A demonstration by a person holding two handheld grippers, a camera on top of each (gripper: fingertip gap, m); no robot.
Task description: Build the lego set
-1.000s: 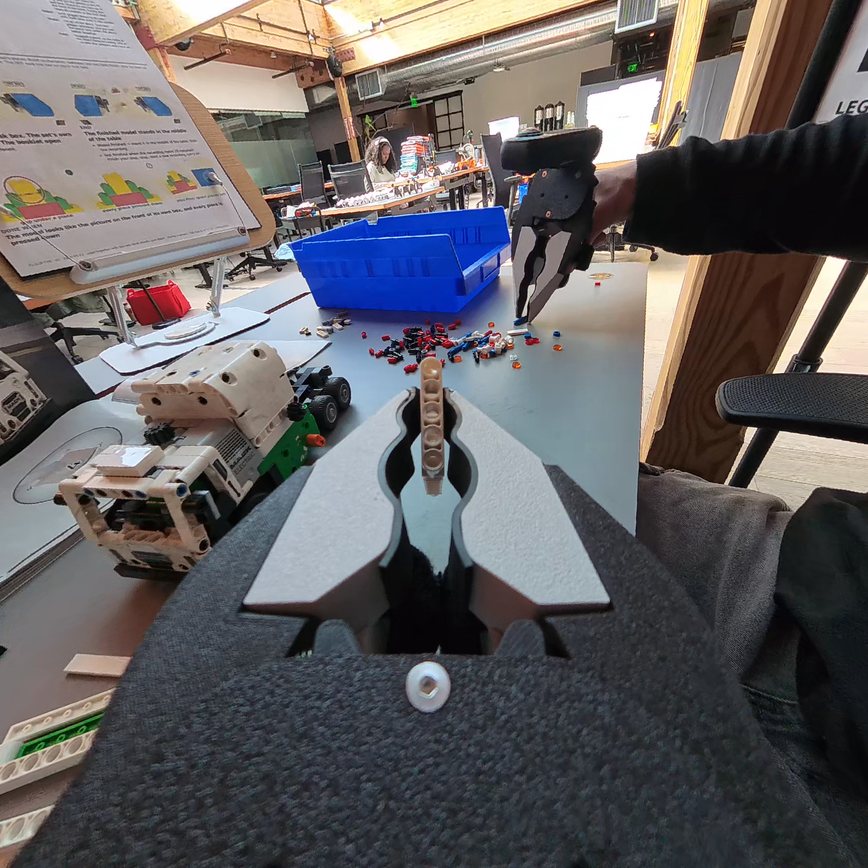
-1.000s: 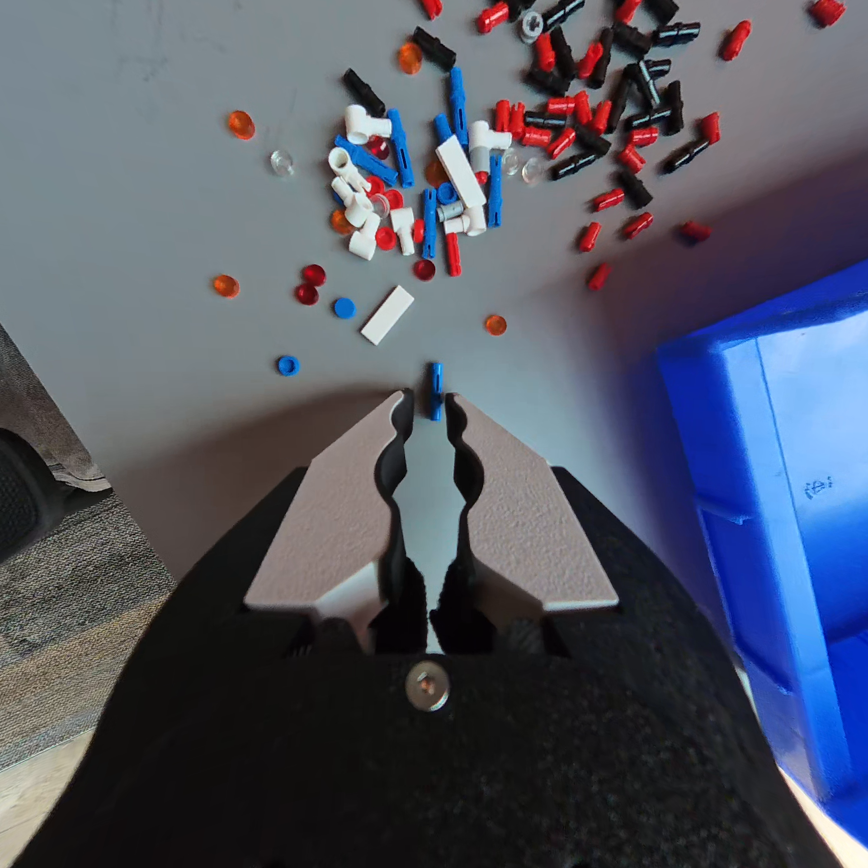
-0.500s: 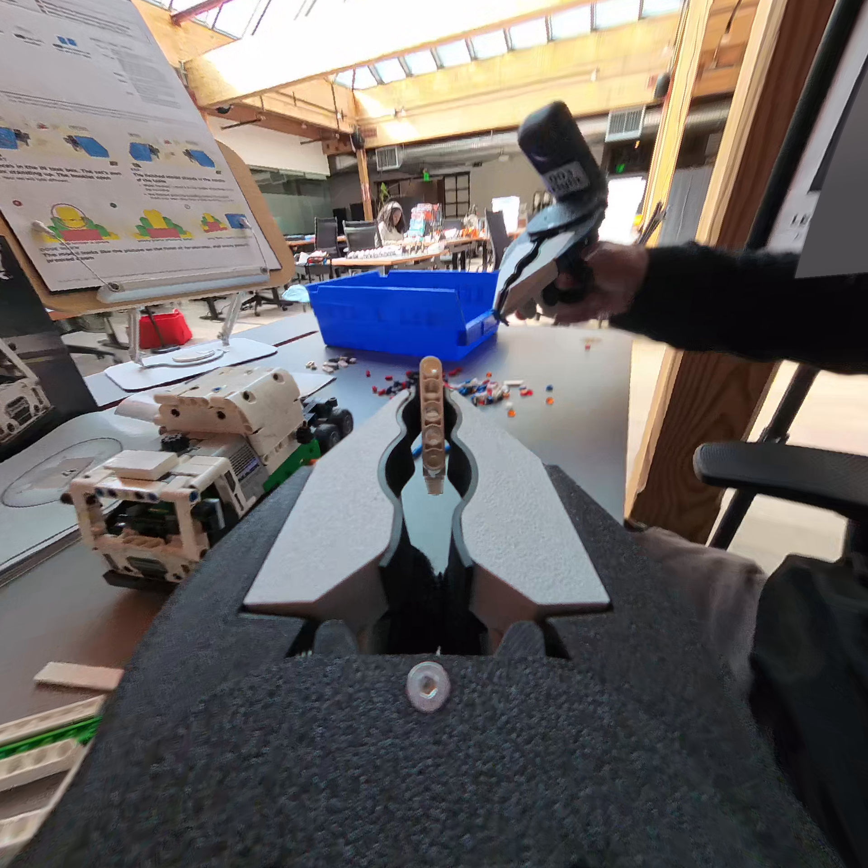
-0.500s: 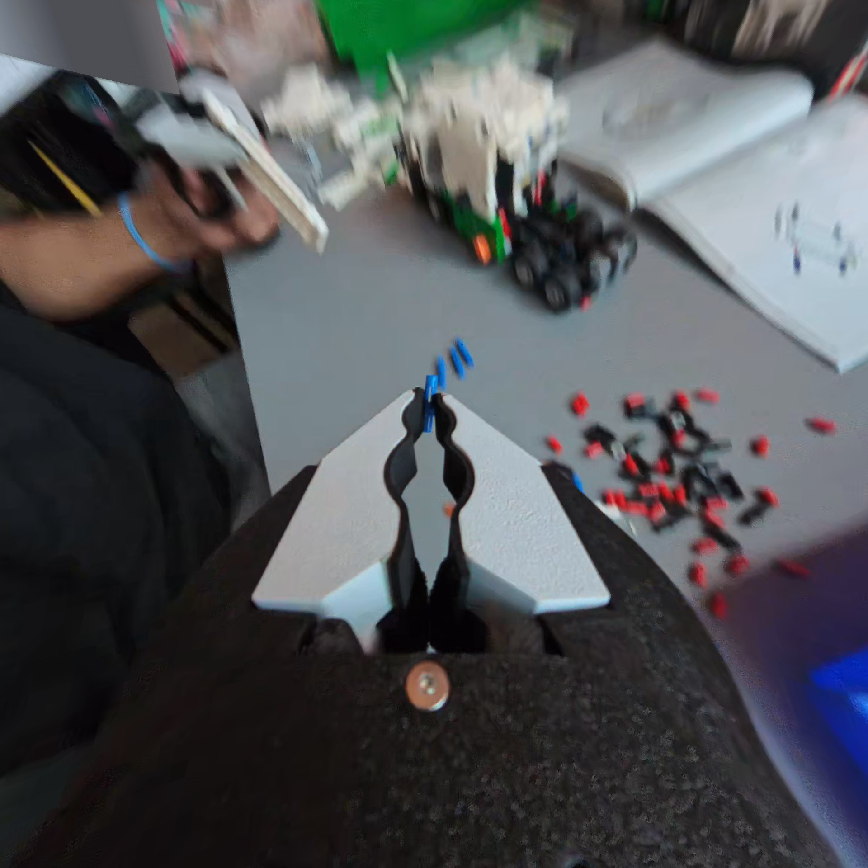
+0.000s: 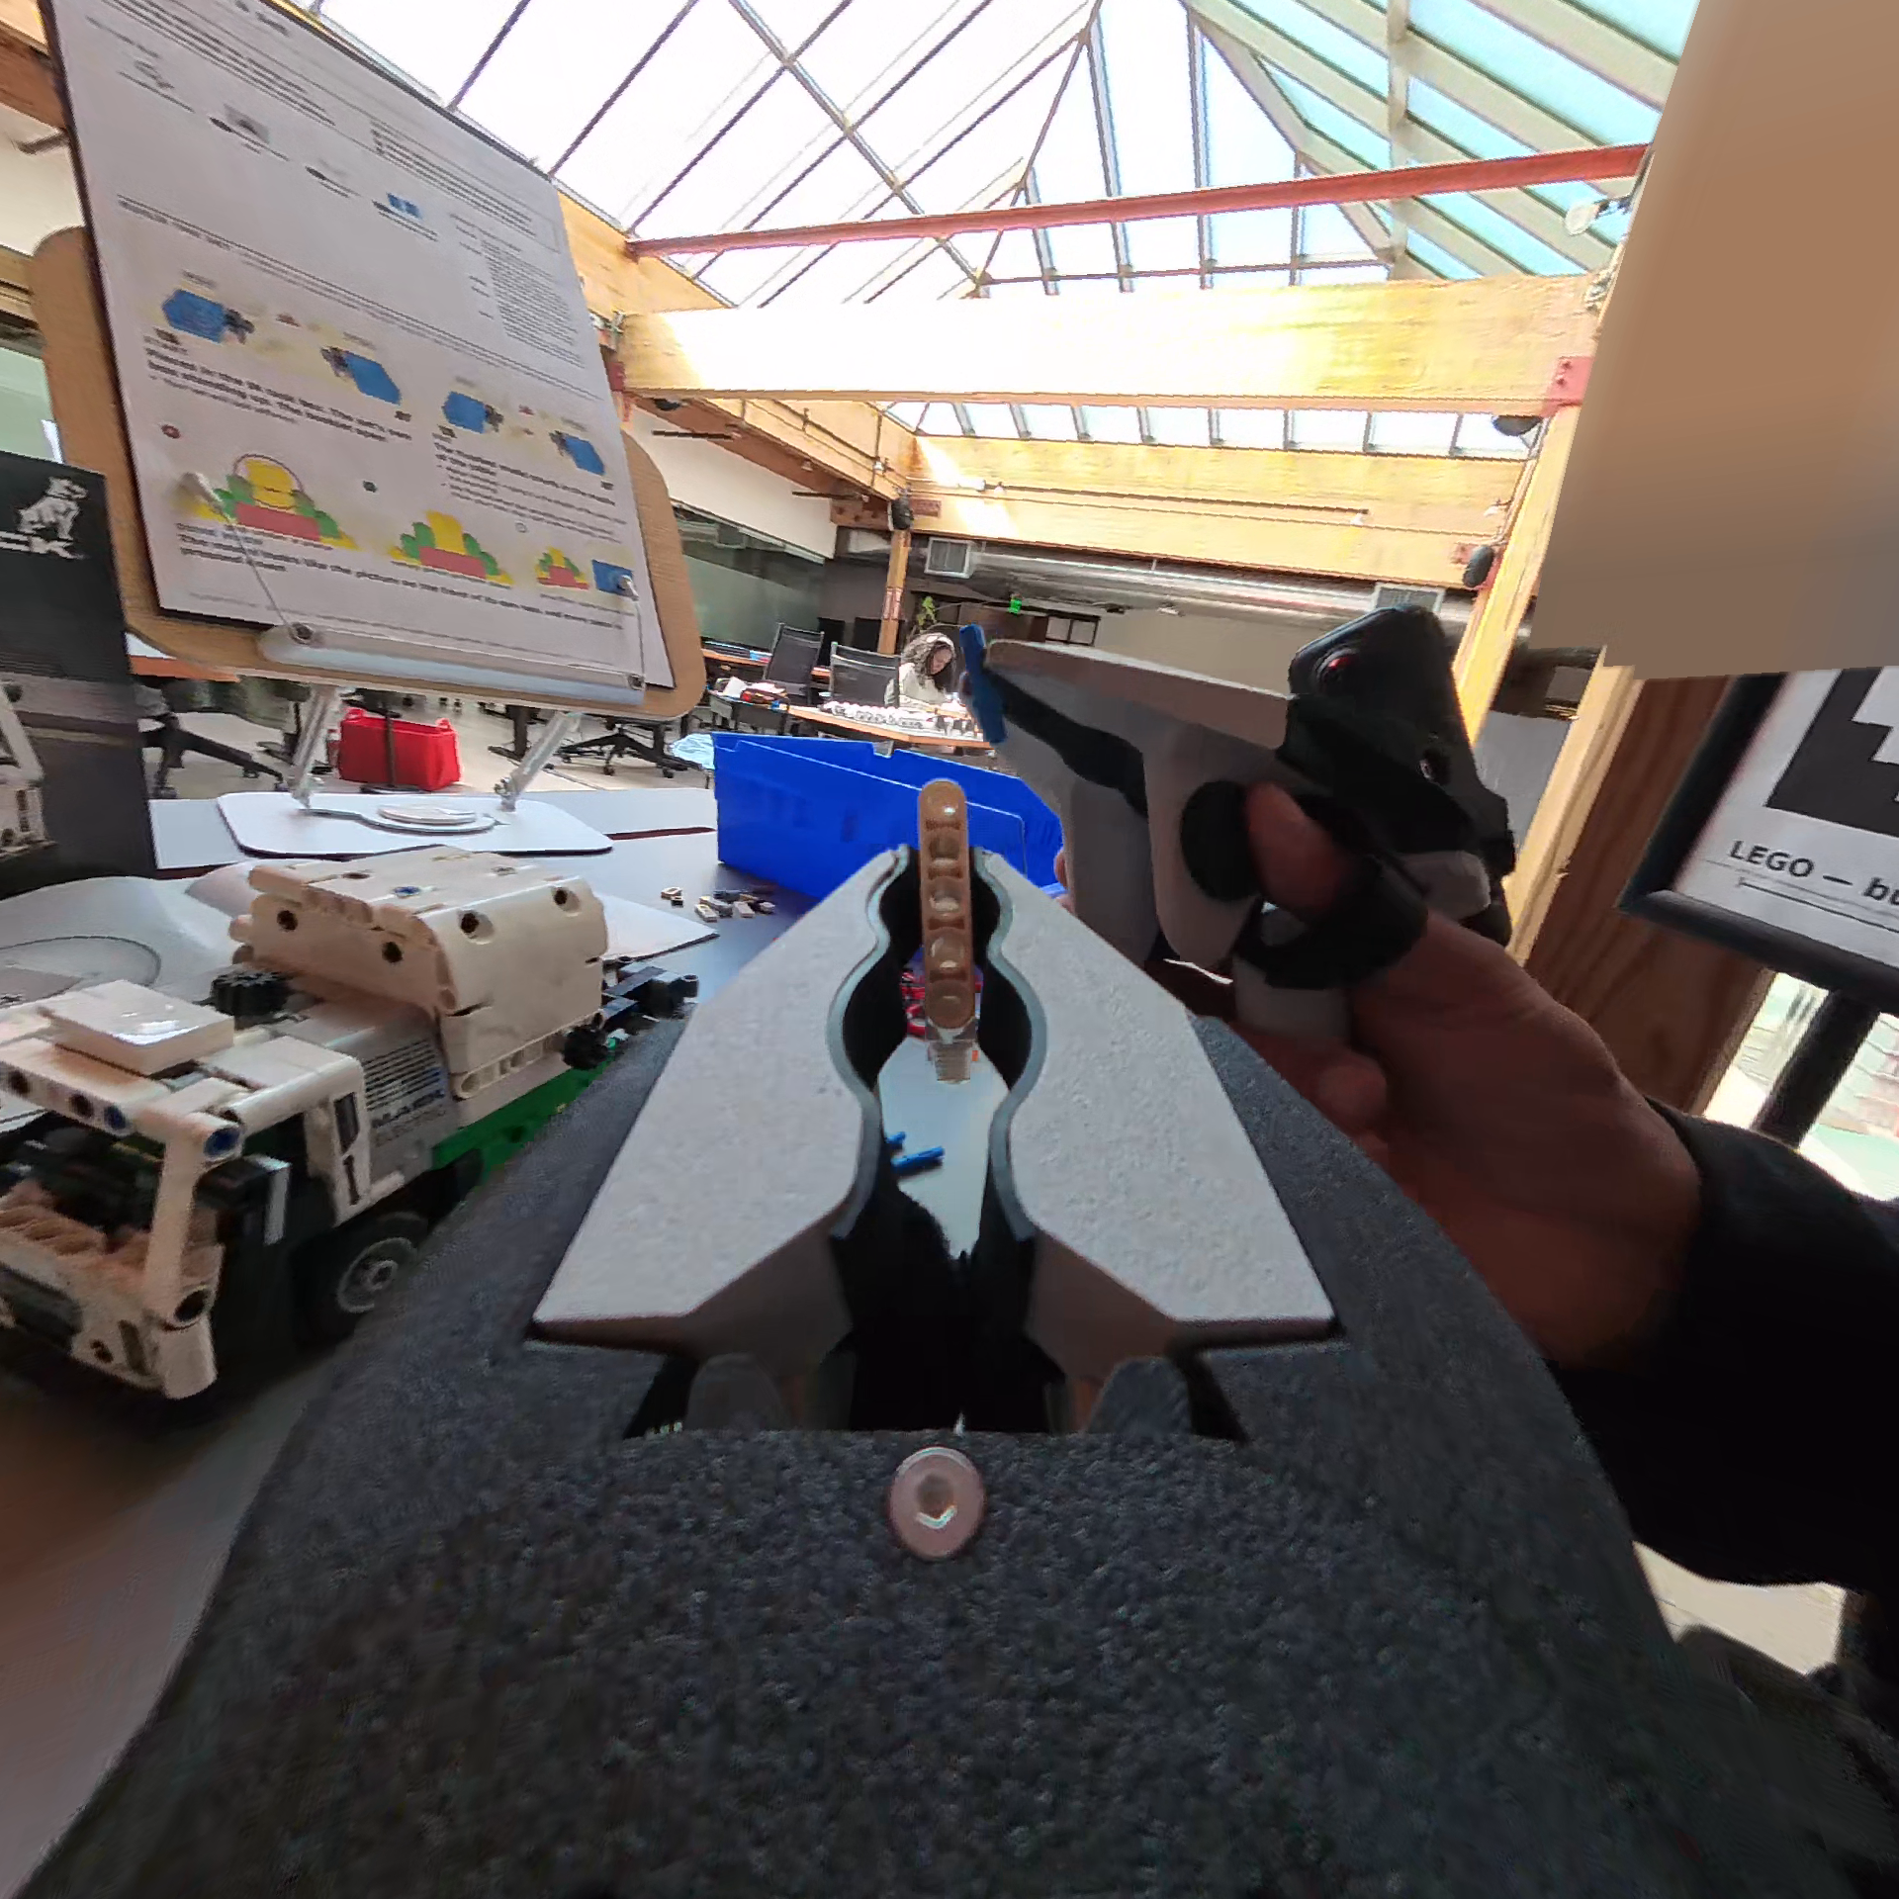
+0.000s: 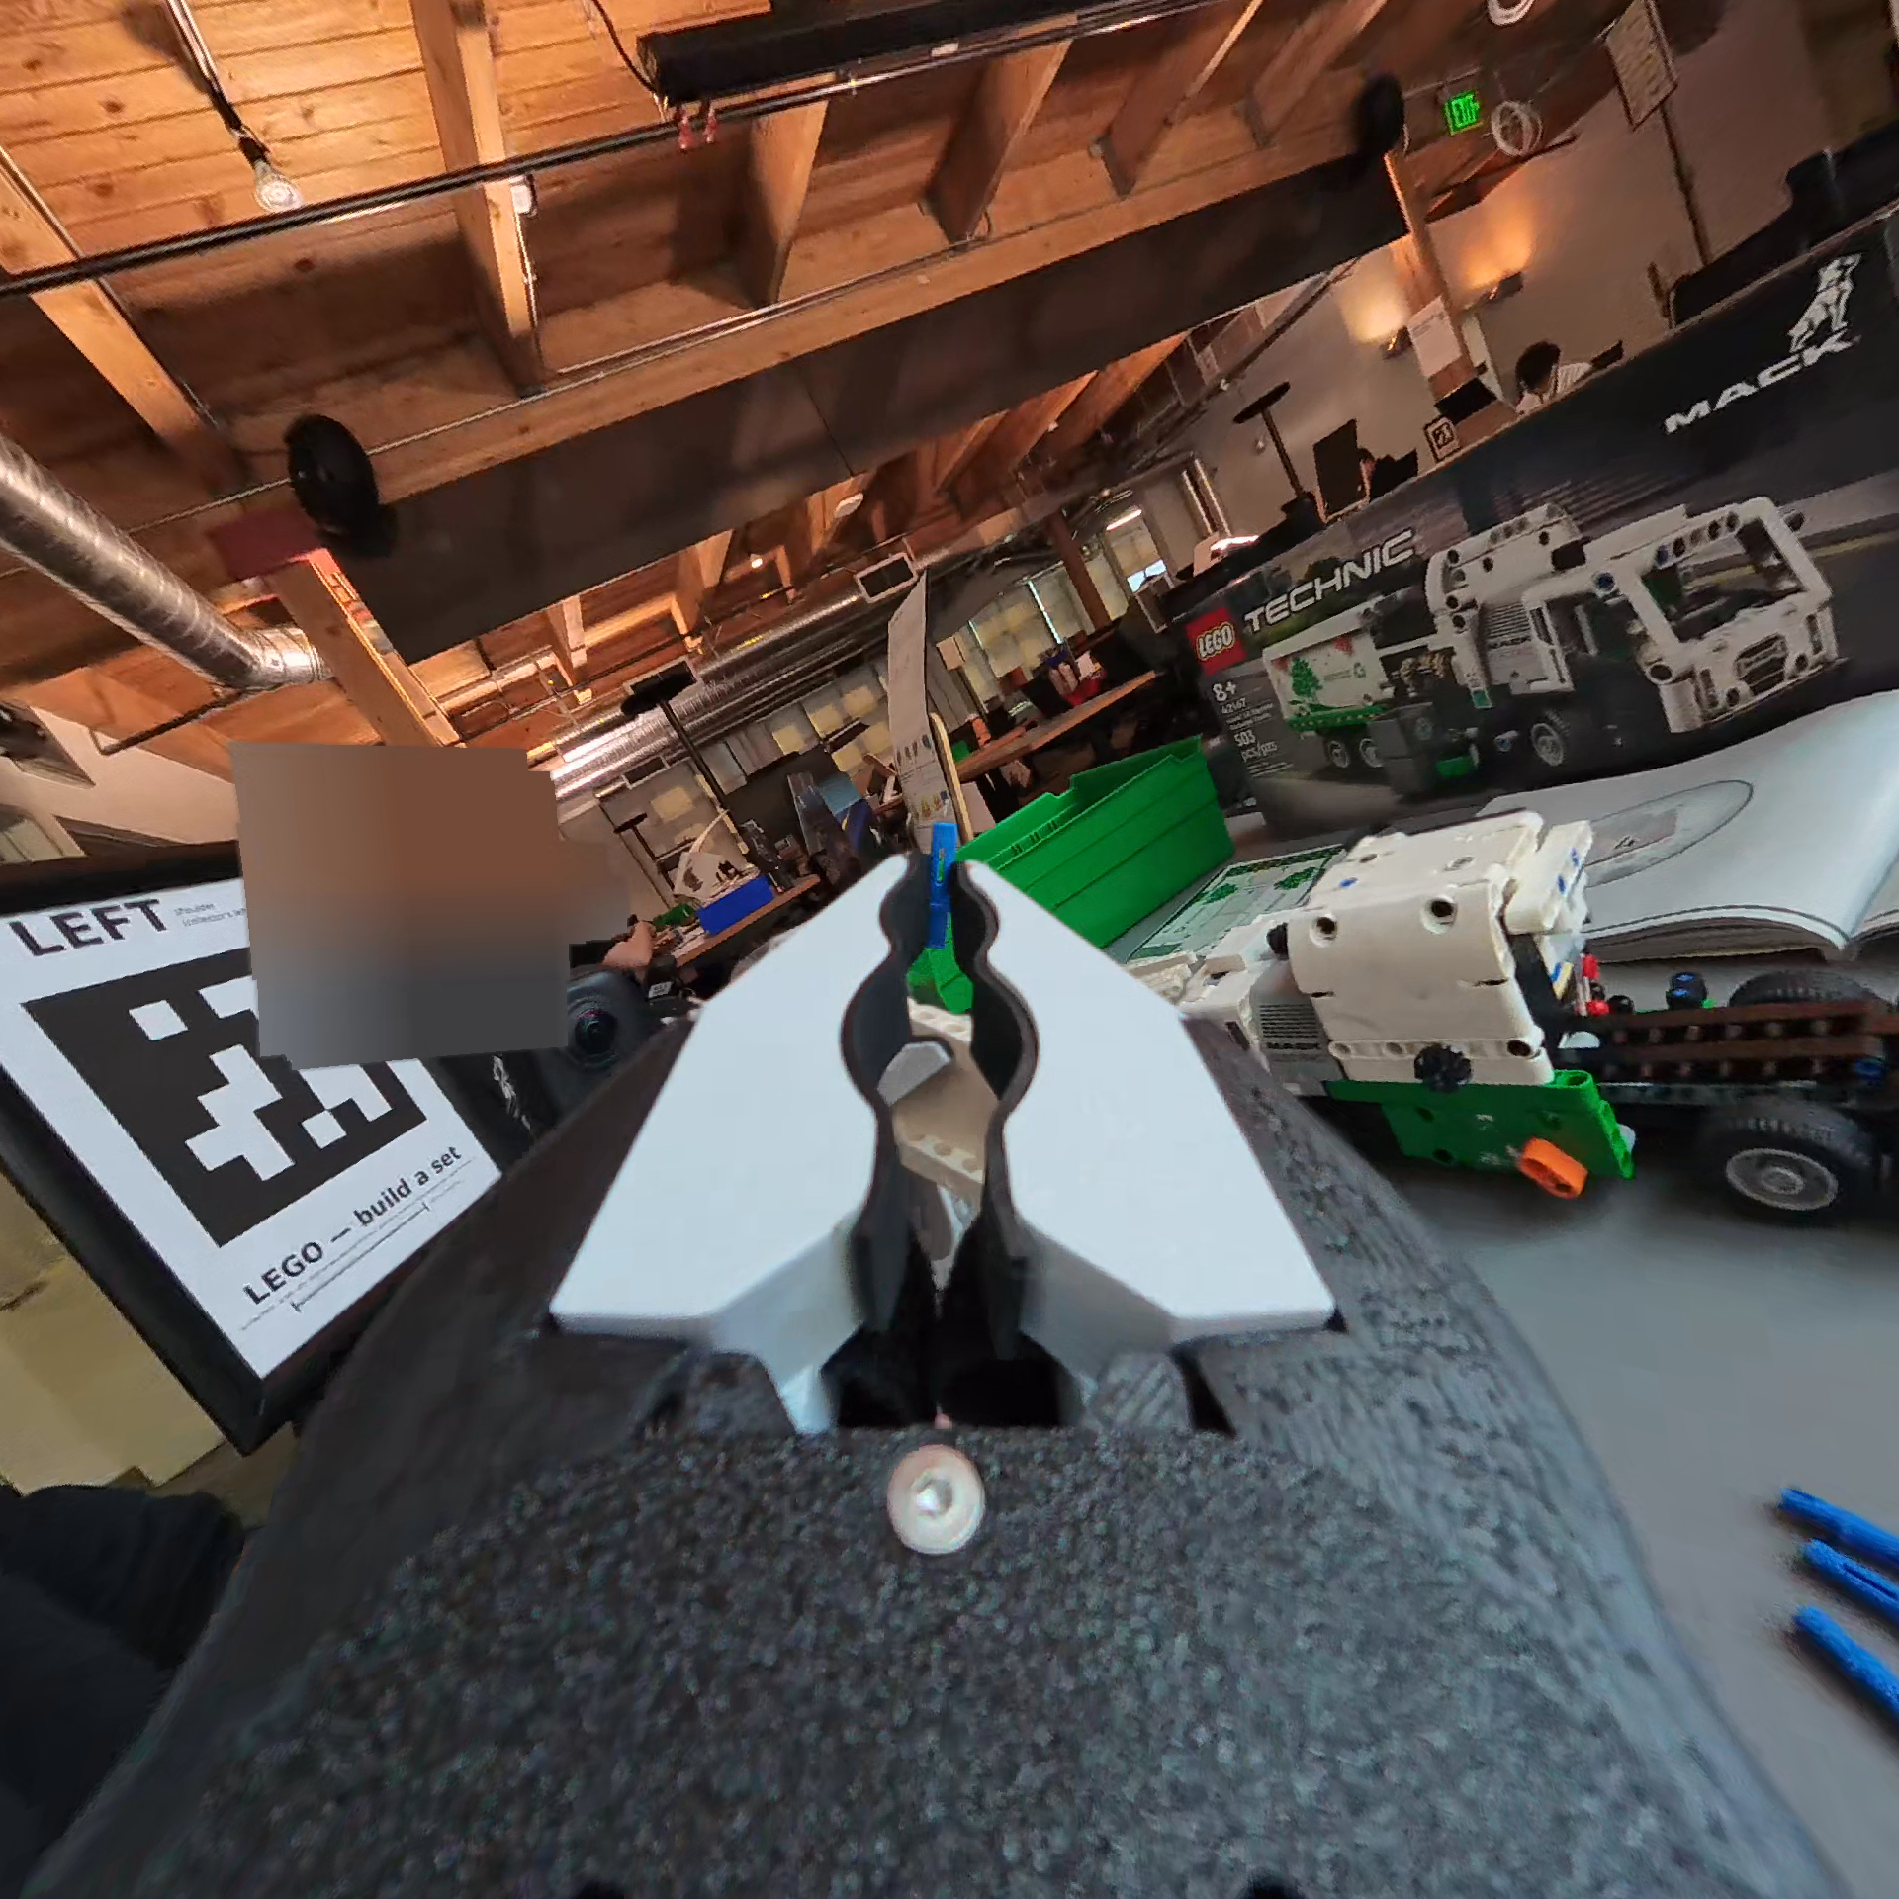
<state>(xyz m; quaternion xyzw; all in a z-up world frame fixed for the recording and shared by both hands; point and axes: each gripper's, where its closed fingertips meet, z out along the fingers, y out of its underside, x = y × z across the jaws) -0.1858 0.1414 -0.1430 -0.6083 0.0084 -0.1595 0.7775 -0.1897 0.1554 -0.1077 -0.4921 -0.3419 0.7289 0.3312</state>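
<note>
My left gripper (image 5: 943, 868) is shut on a tan beam with holes (image 5: 943, 904), held upright above the table. My right gripper (image 6: 937, 873) is shut on a small blue pin (image 6: 939, 884); it also shows in the left wrist view (image 5: 981, 683), just right of and above the beam, with the blue pin (image 5: 983, 689) at its tip. The half-built white and green truck (image 5: 288, 1038) stands on the table to the left; it shows in the right wrist view (image 6: 1439, 1017) at right. The tan beam shows between my right fingers, partly hidden.
A blue bin (image 5: 843, 822) stands behind the beam. Loose blue pins (image 6: 1850, 1583) lie on the grey table. An instruction sheet on a stand (image 5: 339, 391), an open manual (image 6: 1747, 822), a green tray (image 6: 1110, 832) and the set's box (image 6: 1541, 637) surround the truck.
My right gripper lifted the blue pin off the table and swung it up next to the tan beam. My left gripper tilted upward with the beam.
</note>
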